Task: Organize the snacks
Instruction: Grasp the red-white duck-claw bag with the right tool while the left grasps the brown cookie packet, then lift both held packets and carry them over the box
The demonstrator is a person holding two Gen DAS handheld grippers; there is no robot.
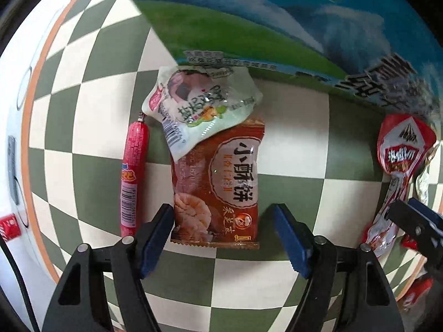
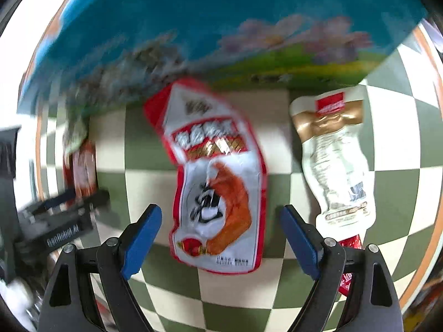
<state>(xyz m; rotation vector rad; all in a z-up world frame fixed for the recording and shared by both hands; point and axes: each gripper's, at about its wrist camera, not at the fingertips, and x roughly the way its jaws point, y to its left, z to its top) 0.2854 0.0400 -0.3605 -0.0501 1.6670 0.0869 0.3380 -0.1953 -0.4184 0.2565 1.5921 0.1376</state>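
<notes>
Straddling the brown biscuit packet (image 1: 218, 185) on the checkered table (image 1: 290, 152), the left gripper (image 1: 224, 238) has fingers parted for grasping; the right gripper (image 2: 221, 238), fingers wide, brackets the red chicken-foot pouch (image 2: 218, 177).

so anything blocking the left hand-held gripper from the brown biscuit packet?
Nothing between the pads and the brown biscuit packet; the left hand-held gripper straddles its lower end. But a pale green snack pouch overlaps its top.
</notes>
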